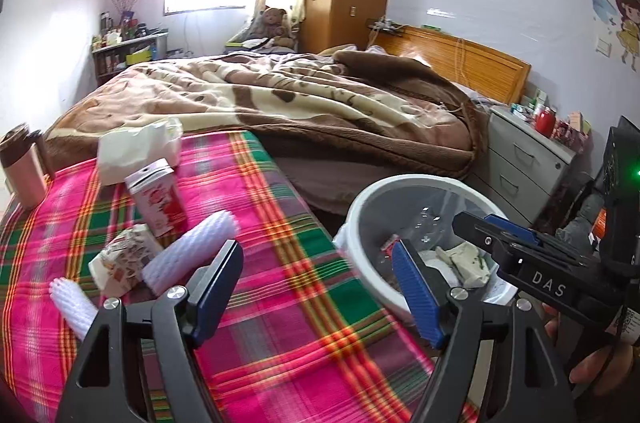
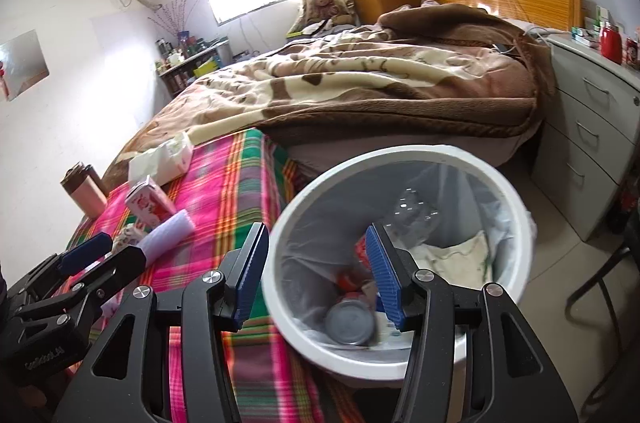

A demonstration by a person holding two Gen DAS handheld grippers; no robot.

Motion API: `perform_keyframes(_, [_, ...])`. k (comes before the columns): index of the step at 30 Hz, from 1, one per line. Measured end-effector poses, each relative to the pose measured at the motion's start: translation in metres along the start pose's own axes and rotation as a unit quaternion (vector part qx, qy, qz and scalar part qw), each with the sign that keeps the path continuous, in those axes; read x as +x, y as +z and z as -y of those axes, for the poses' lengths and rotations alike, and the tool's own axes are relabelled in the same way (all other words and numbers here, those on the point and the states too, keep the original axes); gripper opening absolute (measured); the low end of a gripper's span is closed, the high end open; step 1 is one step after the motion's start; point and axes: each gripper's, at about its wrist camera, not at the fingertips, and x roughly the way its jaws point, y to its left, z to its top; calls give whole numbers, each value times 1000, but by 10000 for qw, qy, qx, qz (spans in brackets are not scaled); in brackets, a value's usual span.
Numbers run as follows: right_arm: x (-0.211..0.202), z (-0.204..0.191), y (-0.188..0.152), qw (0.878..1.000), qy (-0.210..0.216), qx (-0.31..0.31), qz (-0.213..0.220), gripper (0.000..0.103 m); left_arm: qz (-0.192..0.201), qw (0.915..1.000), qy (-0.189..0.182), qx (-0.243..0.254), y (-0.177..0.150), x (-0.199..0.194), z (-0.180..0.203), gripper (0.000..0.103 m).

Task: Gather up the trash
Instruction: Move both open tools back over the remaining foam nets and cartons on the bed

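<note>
My left gripper [image 1: 316,287] hangs open over the plaid cloth [image 1: 280,323], nothing between its fingers. Trash lies left of it on the cloth: a pink carton [image 1: 160,199], a small patterned carton [image 1: 124,259], two white foam net sleeves [image 1: 192,255] [image 1: 72,303] and a crumpled white wrapper [image 1: 140,151]. My right gripper [image 2: 316,277] is open and empty above the near rim of the white bin [image 2: 400,153]. Inside the bin lie a can [image 2: 350,321], a clear plastic bottle [image 2: 412,211] and crumpled paper [image 2: 460,255].
A brown thermos cup [image 1: 24,167] stands at the cloth's left edge. The bed with a brown blanket [image 1: 300,99] lies behind. A grey drawer unit [image 2: 592,143] stands right of the bin [image 1: 400,179], and a dark chair frame [image 2: 600,295] at the far right.
</note>
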Motion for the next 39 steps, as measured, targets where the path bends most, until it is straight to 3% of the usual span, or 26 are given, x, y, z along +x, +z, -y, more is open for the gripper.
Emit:
perform_keyframes(6, [10,-20,-3,9997,200,-94,-110,53,-13,9989,349,-304,-9,-8,-33,79])
perform_keyframes(9, [17,-32,-4,9993,294,-166,-161,58,-55,9969,593,-523,-16,-12,-55,80])
perform_keyframes(21, [49,-75,-11,9960,589,-390,-539,63,-258,9821,1353,-1284,-42,-24,-133,81])
perform_keyframes(26, [64,-95,-12,9939,680,-501,-709,63,-438,9755,1461,-1587,-56,-19,-161,81])
perform_keyframes(39, [102,-132,-7,9892,834,-463,-1116,63,-1023,9620,1194,-2233,-74,11,-190,81])
